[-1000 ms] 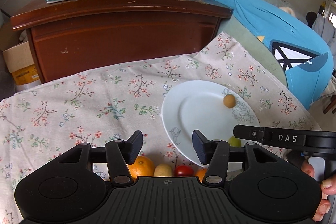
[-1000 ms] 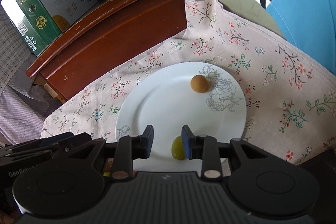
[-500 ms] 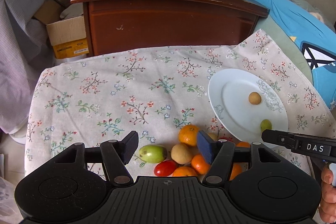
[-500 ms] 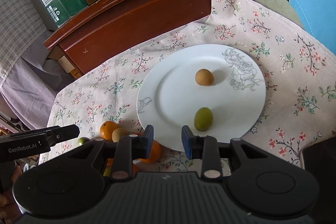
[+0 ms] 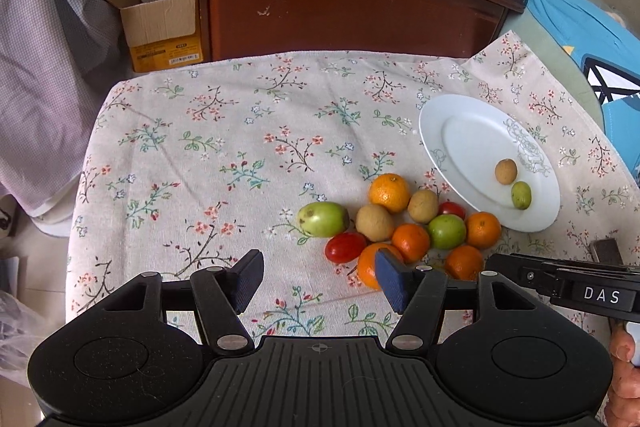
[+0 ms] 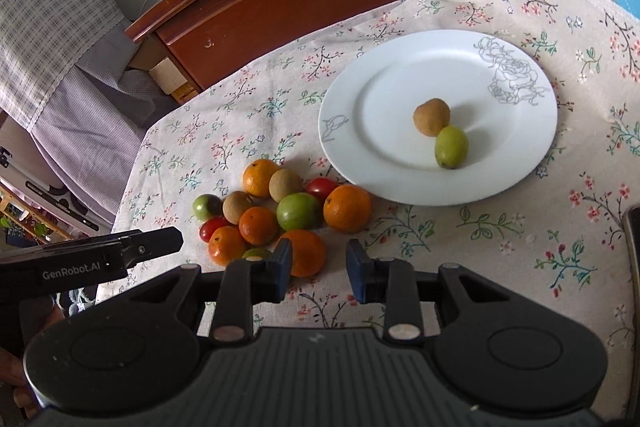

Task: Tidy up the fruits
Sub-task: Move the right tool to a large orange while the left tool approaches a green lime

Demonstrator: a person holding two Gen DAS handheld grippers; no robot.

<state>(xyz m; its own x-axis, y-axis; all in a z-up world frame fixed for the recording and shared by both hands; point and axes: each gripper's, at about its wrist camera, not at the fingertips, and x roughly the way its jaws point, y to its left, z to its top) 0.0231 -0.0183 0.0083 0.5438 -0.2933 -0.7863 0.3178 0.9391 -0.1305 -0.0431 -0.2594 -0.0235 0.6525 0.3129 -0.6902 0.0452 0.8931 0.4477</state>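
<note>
Small green fruit [image 6: 451, 147] now beside round brown one [image 6: 431, 116]

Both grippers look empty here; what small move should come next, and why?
Probably lower the open right gripper onto the nearest orange in the pile. The plate holds only a brown fruit and a small green fruit; the rest lie on the cloth.

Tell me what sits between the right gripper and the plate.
In the right wrist view, only bare flowered cloth lies between the right gripper and the plate.
</note>
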